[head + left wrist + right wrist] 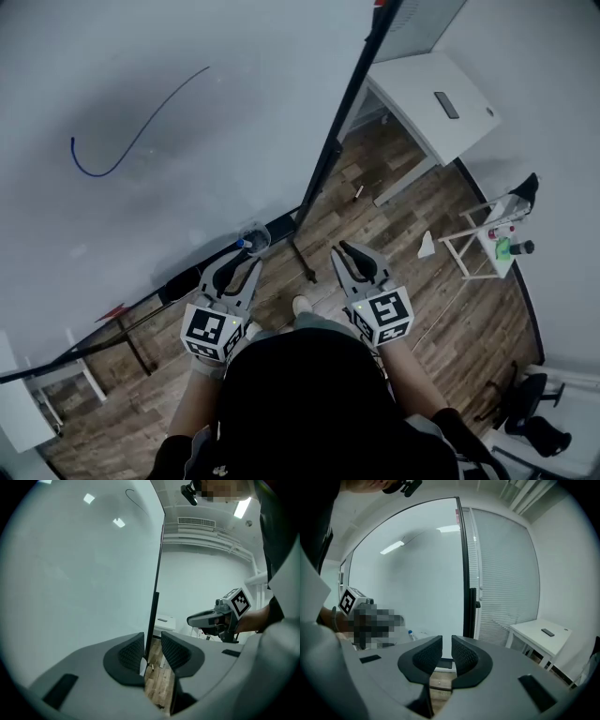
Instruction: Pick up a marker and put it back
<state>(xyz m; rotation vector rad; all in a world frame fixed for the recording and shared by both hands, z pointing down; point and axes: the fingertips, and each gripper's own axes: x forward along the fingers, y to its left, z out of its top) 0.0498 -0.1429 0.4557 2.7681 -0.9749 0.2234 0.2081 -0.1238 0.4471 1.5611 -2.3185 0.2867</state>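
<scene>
No word, number or brand can be read anywhere. The only marks are black-and-white coded squares on the cube [214, 330] of the left gripper [239, 267] and the cube [386, 312] of the right gripper [352, 255], both below the whiteboard [187, 178], and a blue curved line [96, 175] on the whiteboard that forms no letter. The small dark thing [447, 104] on the desk [408, 89] right of the whiteboard is too small to show any print.

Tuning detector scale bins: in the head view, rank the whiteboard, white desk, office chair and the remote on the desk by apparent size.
1. whiteboard
2. white desk
3. office chair
4. remote

This is apparent size only. Each sits at a different distance from the camera, so true sizes may rank differently.
</scene>
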